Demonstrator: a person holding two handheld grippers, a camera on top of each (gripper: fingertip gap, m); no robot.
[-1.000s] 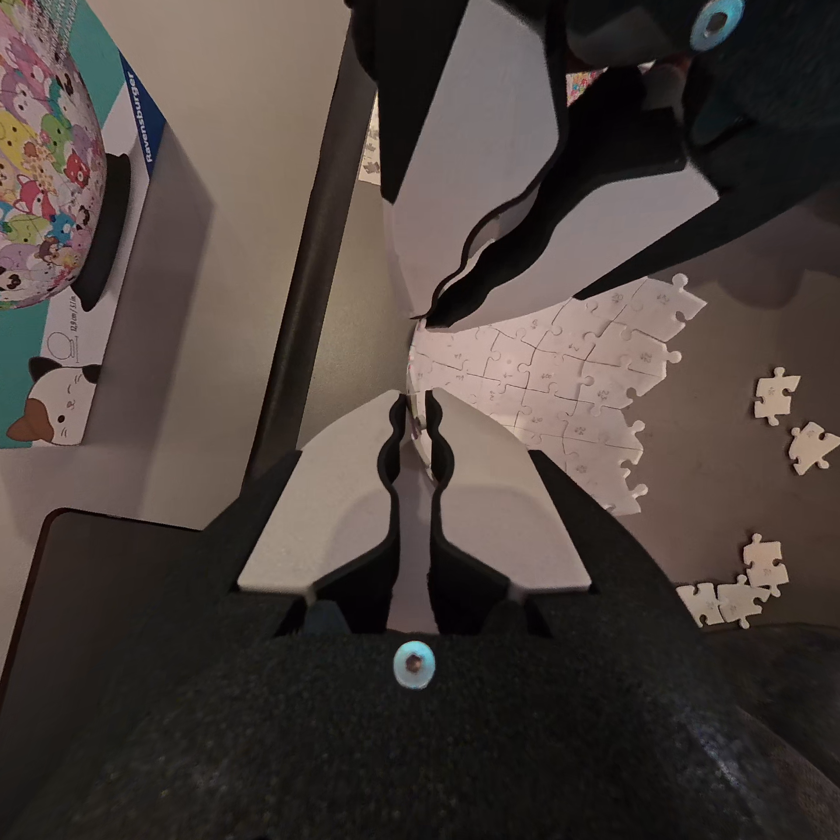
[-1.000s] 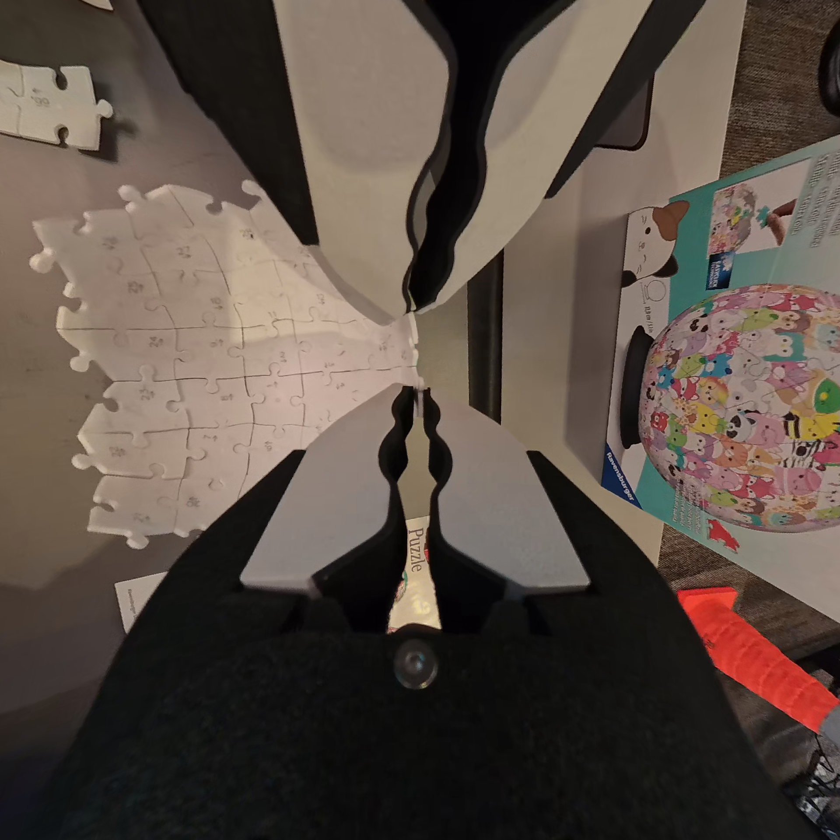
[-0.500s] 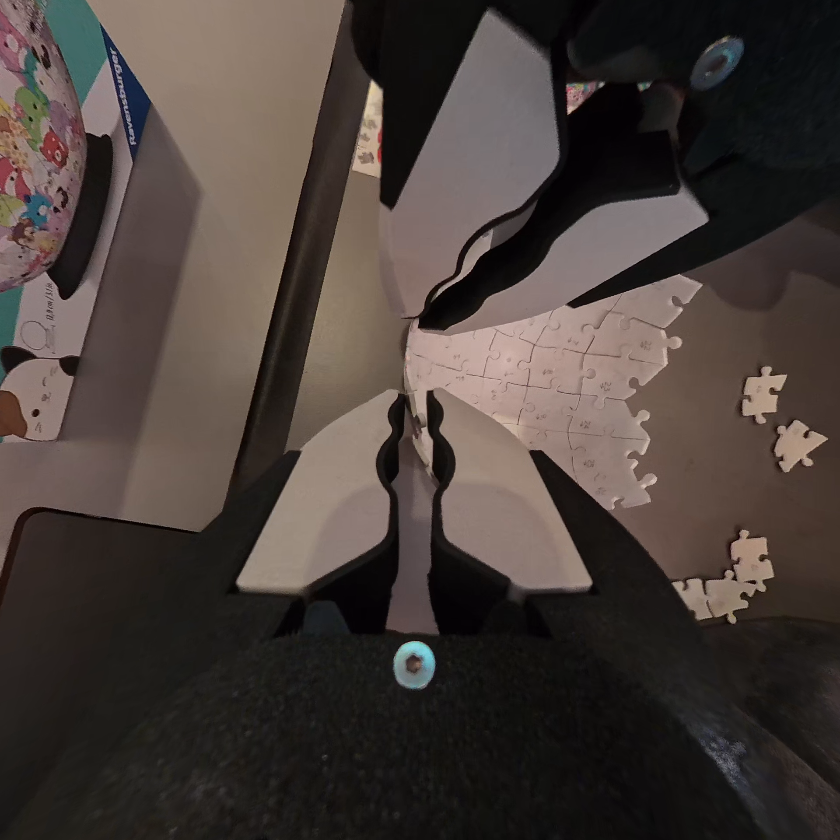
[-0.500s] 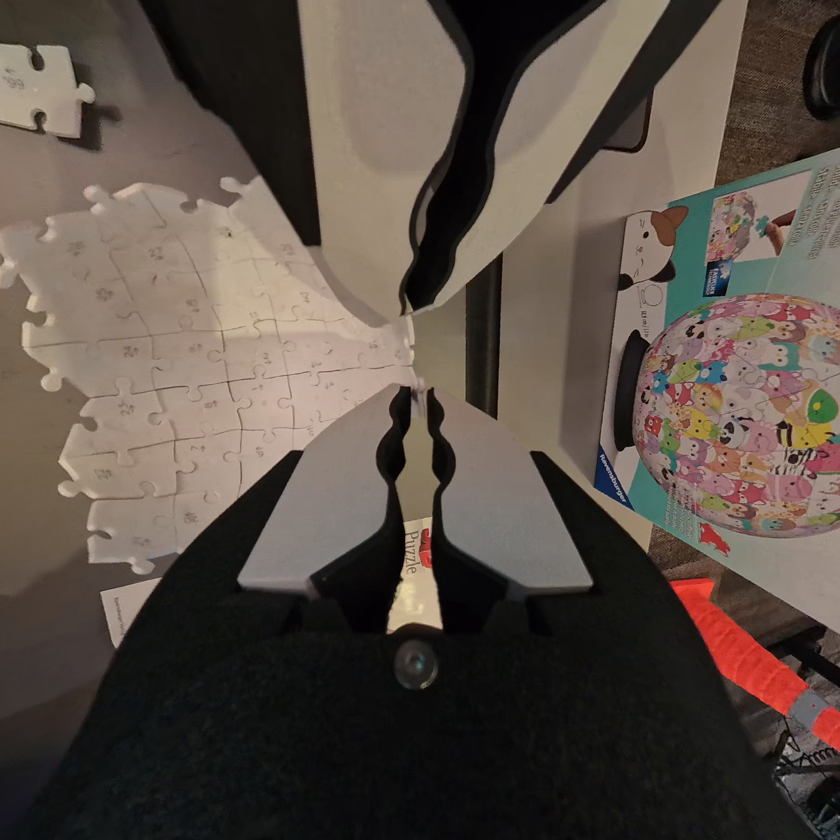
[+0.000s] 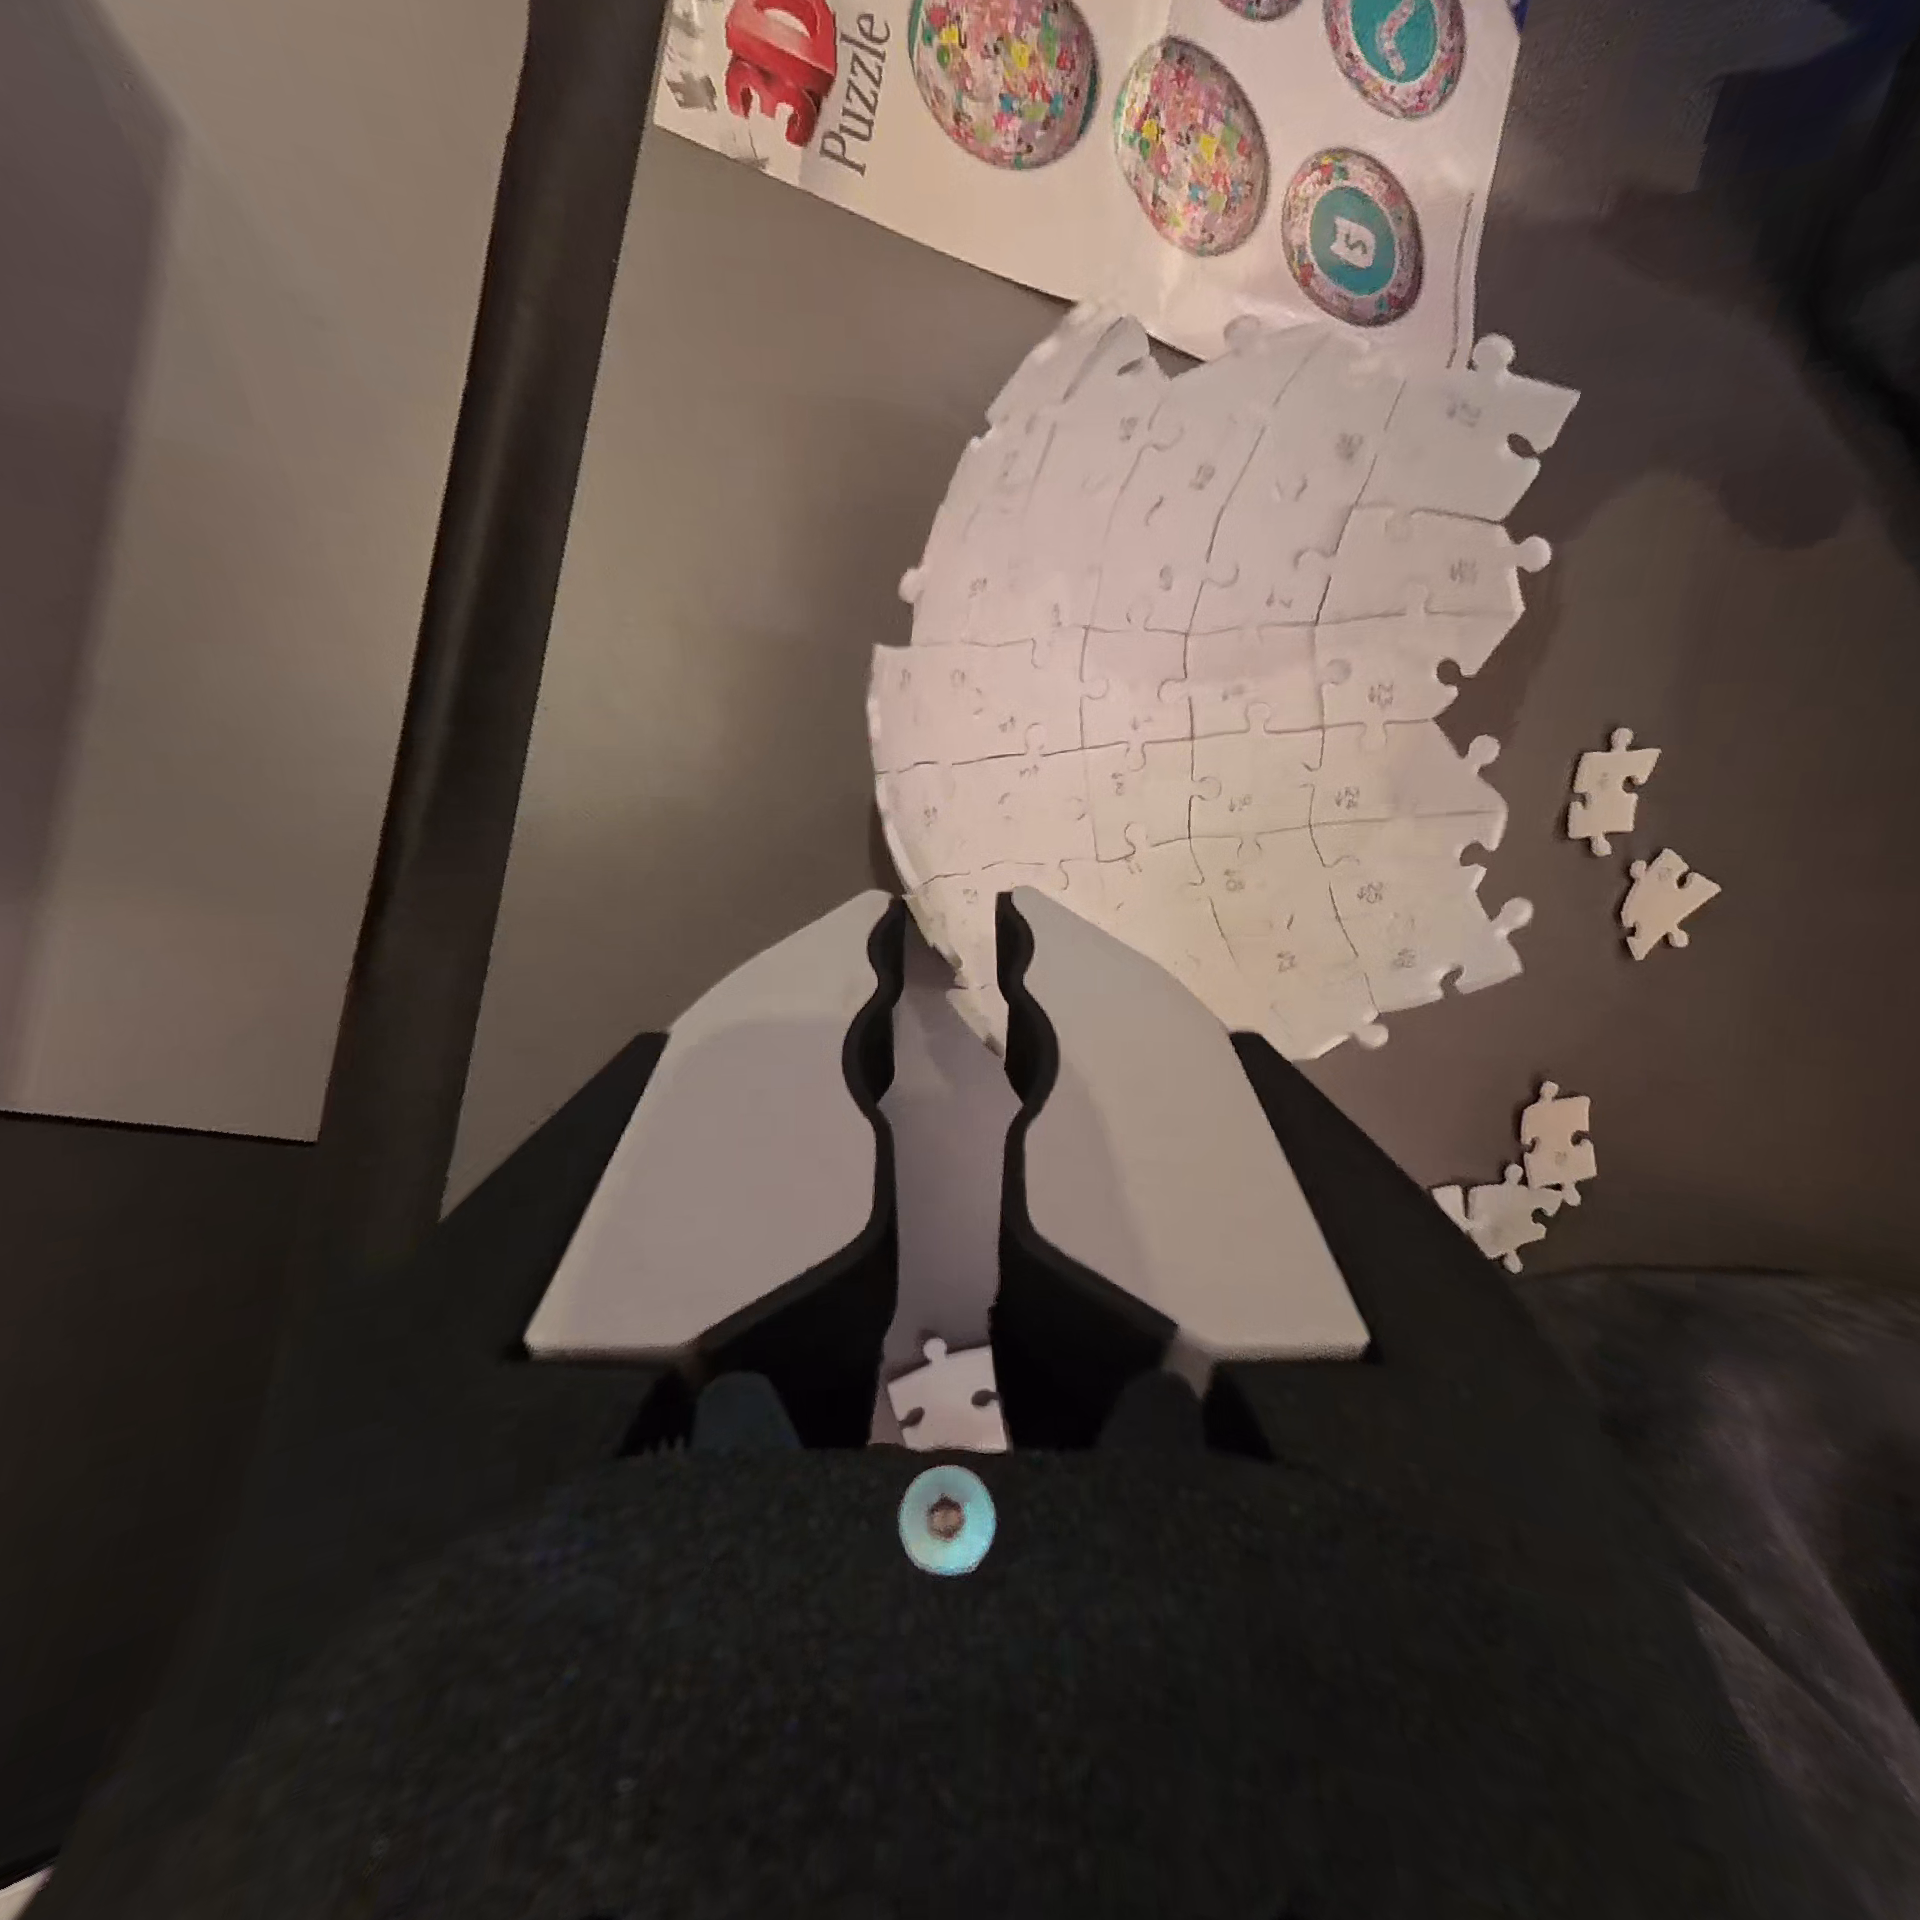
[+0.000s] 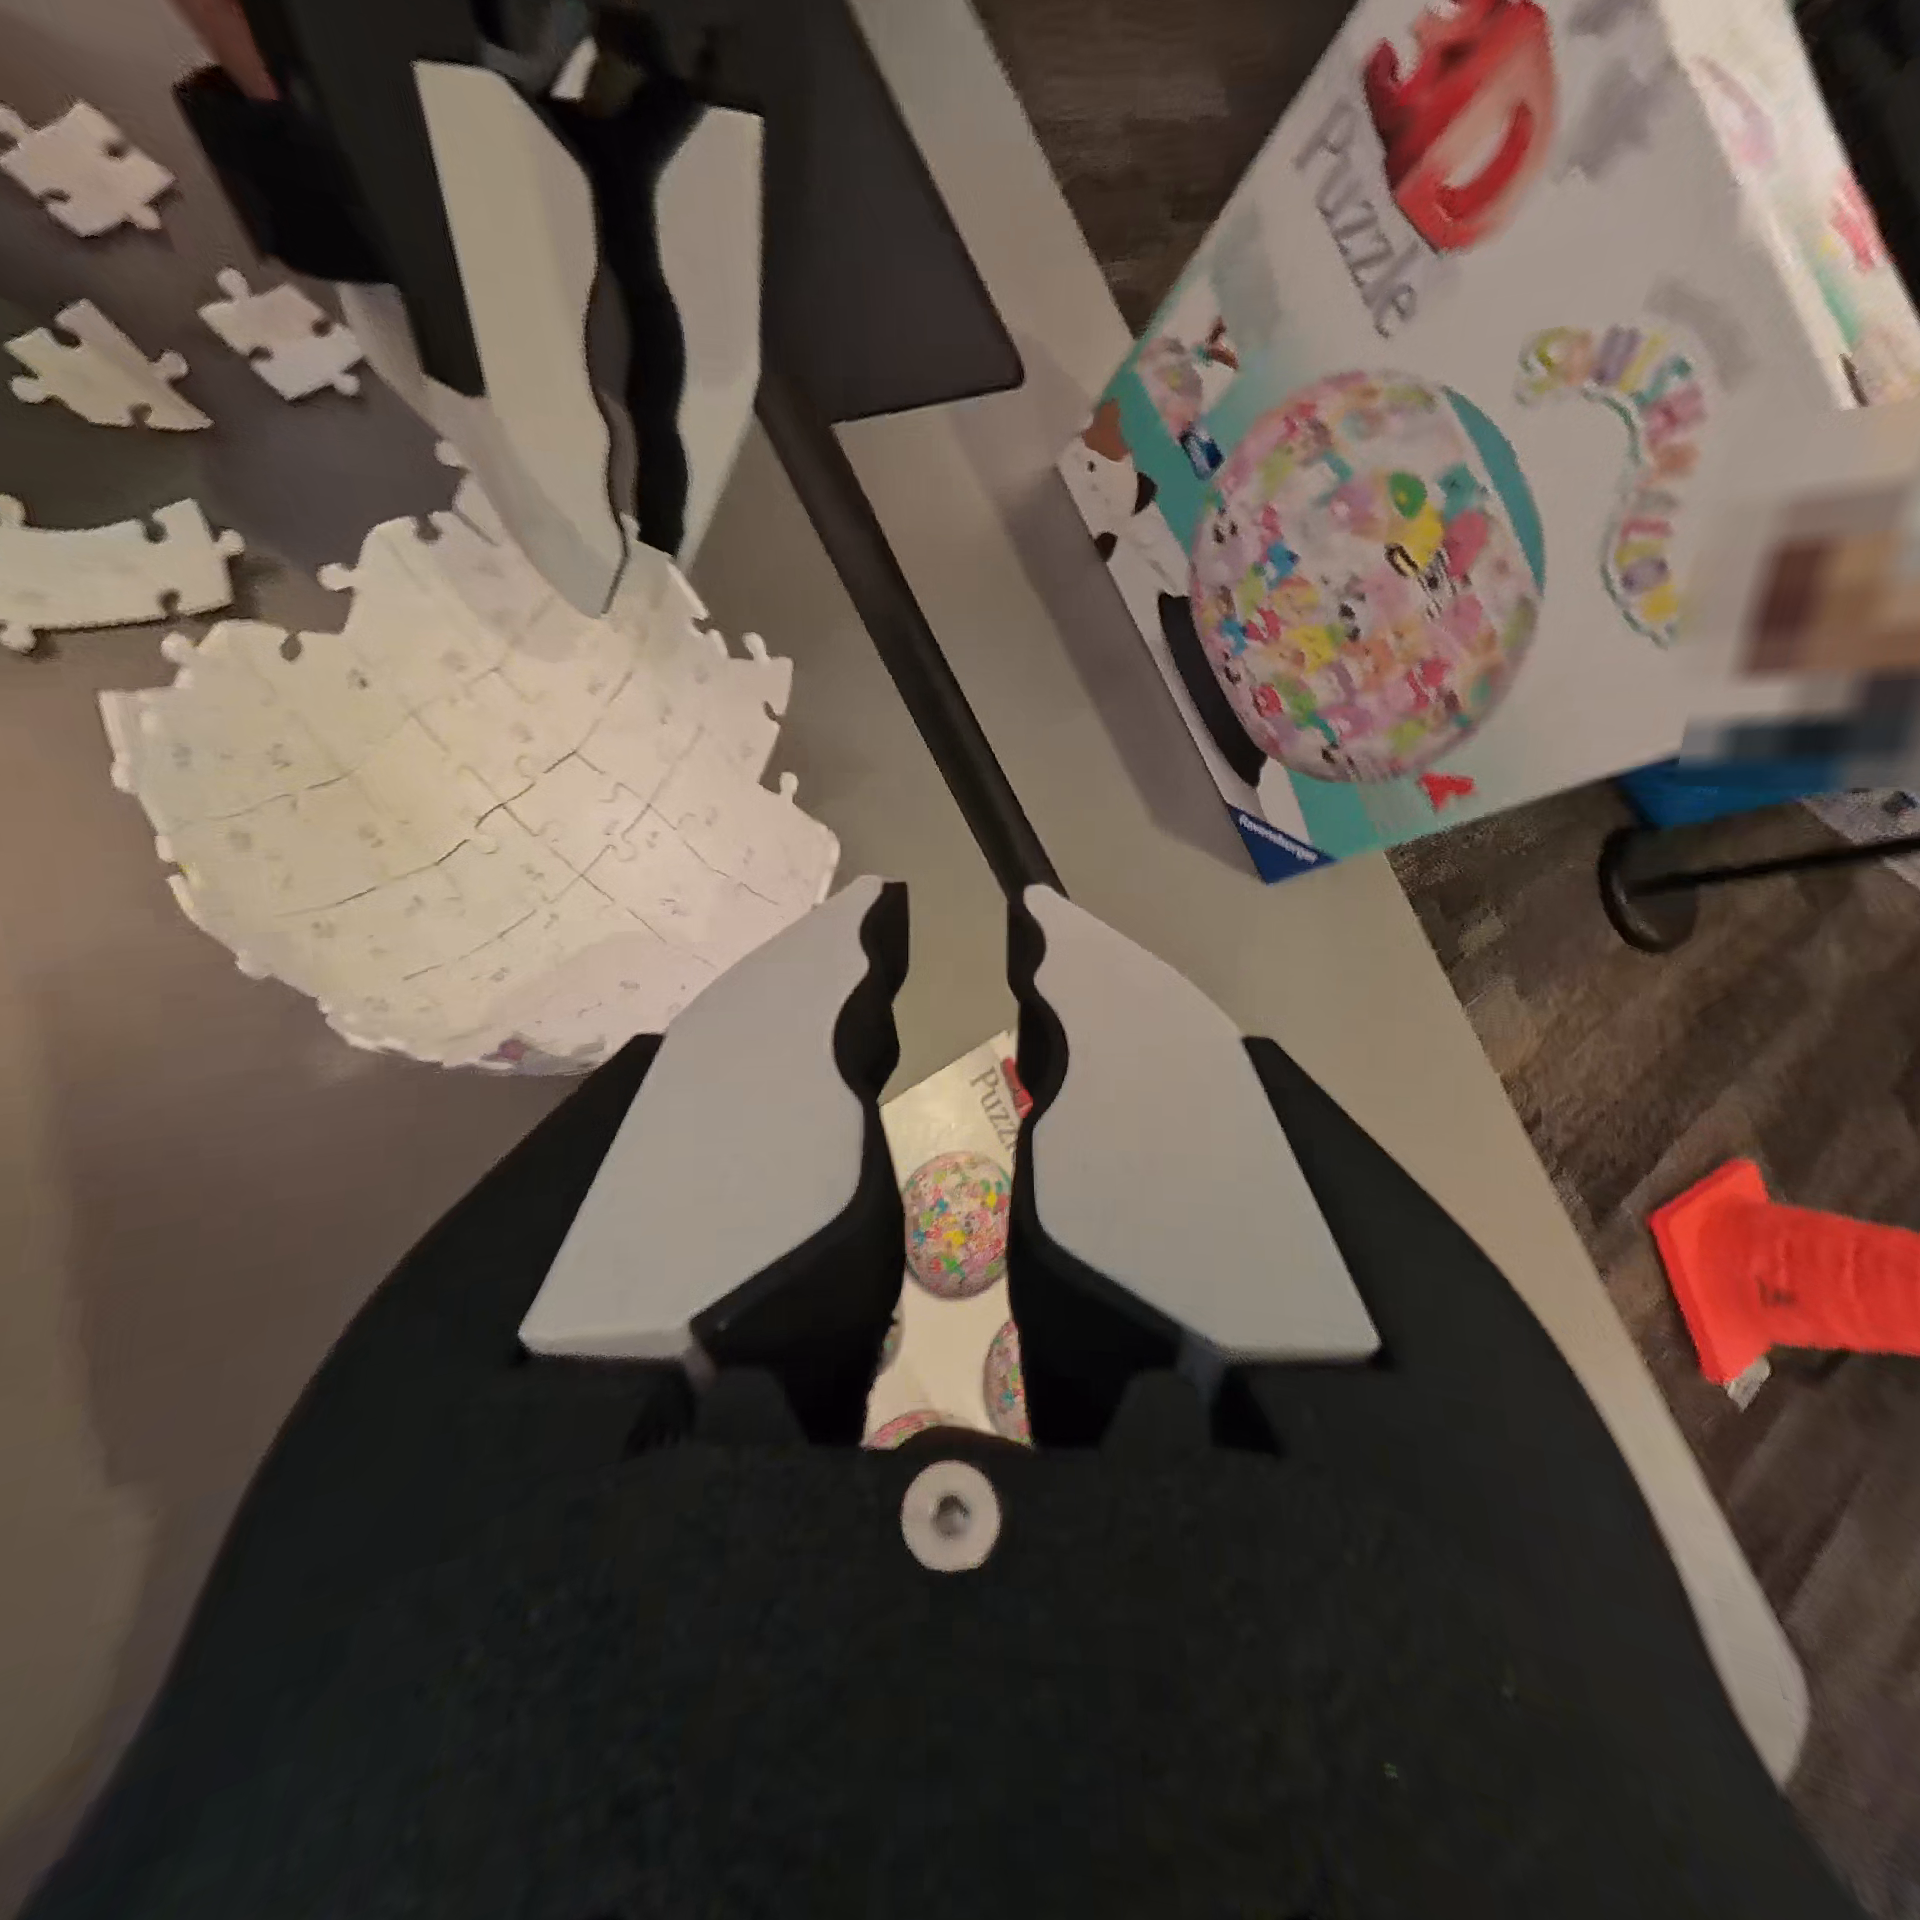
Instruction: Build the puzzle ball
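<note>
The half-built puzzle ball is a white curved shell of joined pieces, lying open side up on the dark mat. It also shows in the right wrist view. My left gripper has its jaws a little apart, with the shell's near rim between the tips; it shows from the far side in the right wrist view. My right gripper is open and empty, just right of the shell and clear of it.
Loose white pieces lie right of the shell, and more pieces and a joined strip lie beyond it. The leaflet touches the shell's far edge. The puzzle box stands on the white table. An orange object lies on the floor. Left tips to right tips: about 12 cm.
Both grippers were shut on the shell's rim, tips nearly touching. The right one has let go and drawn back to the right. The left jaws have widened and the shell has tipped away.
</note>
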